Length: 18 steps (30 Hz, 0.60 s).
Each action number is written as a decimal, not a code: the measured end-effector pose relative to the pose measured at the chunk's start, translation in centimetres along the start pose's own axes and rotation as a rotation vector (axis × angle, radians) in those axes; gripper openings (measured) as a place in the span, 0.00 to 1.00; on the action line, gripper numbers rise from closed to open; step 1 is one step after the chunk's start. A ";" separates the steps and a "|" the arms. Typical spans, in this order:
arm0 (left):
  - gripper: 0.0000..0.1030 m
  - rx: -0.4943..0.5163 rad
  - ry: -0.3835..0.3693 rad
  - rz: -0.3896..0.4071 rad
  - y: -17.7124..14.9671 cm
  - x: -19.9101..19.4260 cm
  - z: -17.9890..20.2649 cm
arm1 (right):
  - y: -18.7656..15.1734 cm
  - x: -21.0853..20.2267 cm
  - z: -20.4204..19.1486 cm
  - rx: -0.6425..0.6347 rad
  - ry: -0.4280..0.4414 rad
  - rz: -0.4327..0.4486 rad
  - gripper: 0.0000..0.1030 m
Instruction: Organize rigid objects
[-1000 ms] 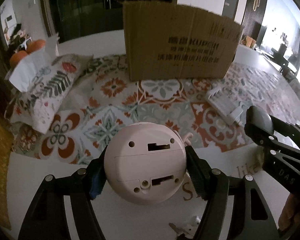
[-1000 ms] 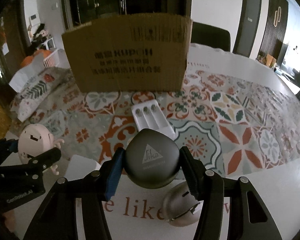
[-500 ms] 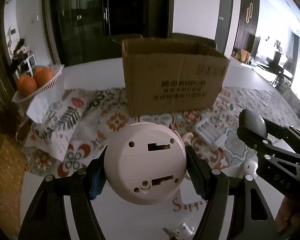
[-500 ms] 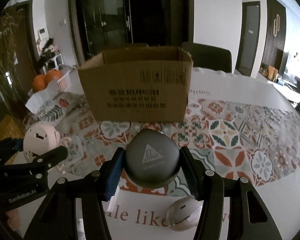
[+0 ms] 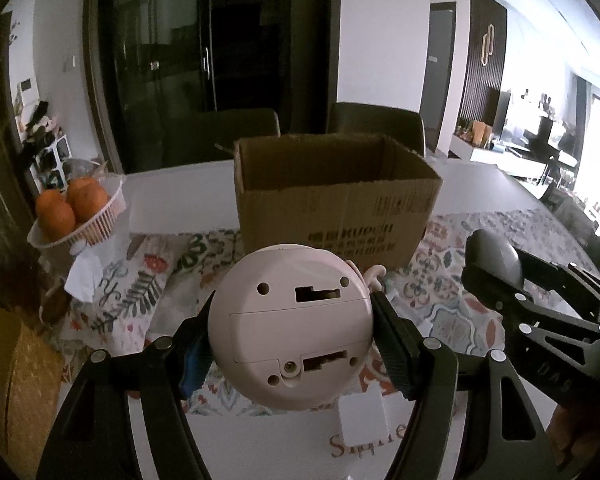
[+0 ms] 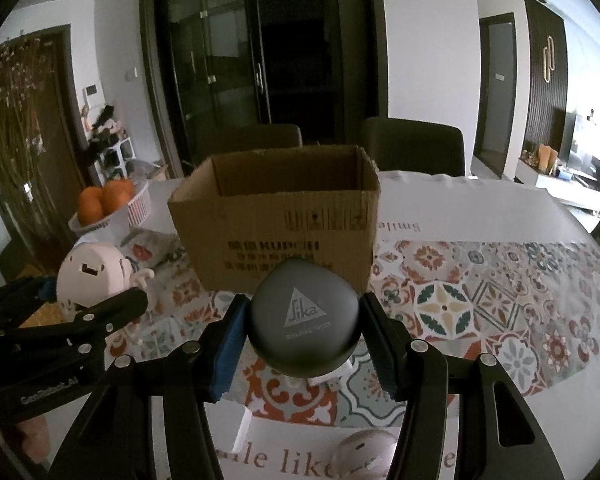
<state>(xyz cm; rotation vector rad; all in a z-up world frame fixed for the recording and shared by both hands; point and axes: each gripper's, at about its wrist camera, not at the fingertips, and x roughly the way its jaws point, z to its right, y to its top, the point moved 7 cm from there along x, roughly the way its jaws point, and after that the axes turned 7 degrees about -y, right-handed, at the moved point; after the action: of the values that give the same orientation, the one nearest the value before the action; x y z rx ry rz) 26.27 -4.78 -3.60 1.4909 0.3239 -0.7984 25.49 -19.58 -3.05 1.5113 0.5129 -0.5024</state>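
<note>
Both grippers have risen above the table, left gripper (image 5: 292, 332) clamping the pink round toy (image 5: 290, 320), right gripper (image 6: 303, 340) clamping the grey Sika case (image 6: 303, 316), now level with the open cardboard box (image 6: 276, 224), ready to drop in.

right gripper (image 6: 302, 344) clamping grey case (image 6: 303, 320), cardboard box (image 6: 276, 220) beyond
</note>
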 end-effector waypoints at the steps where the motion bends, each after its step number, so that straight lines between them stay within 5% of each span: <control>1: 0.68 0.003 0.000 0.007 0.4 -0.1 0.1 | 0.3 0.0 0.1 0.002 0.000 0.005 0.55; 18: 0.68 0.022 0.000 0.064 5.8 -0.2 -0.1 | 5.6 0.4 0.3 0.010 0.015 0.083 0.55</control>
<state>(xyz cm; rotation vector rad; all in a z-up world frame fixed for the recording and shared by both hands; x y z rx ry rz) 29.88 -5.29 0.95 1.5148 0.2662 -0.7529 29.20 -19.83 1.11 1.5402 0.4578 -0.4297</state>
